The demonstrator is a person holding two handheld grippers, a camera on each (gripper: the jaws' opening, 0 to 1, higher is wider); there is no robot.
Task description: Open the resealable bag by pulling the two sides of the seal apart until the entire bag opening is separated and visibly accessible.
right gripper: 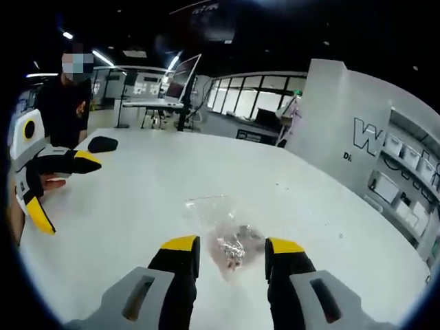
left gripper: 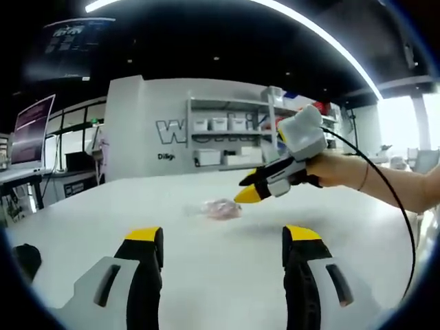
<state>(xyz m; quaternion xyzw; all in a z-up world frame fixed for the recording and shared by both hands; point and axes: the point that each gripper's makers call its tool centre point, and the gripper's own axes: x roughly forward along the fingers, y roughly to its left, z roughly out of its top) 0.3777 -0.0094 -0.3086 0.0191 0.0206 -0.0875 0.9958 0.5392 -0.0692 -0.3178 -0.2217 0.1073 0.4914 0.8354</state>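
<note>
— My left gripper [left gripper: 223, 251] is hanging released, its yellow-tipped jaws standing wide apart over the white table [left gripper: 206, 289] with nothing between them. What are you seeing out ahead?

— In the left gripper view the resealable bag [left gripper: 220, 209] is lying flat on the table at about twelve o'clock from your jaws, well apart from them. At two o'clock your right gripper [left gripper: 254, 190] is hovering just above the bag, its tips drawn together, your hand [left gripper: 337, 170] wrapping the handle.

— In the right gripper view the right gripper [right gripper: 232, 251] is showing a gap between its jaws, gripping nothing.

— The bag [right gripper: 223, 237], clear with small pale contents, is lying near those tips. The left gripper [right gripper: 58, 185] is showing at nine o'clock, spread open, beside a dark mouse-like object [right gripper: 102, 144].
</note>
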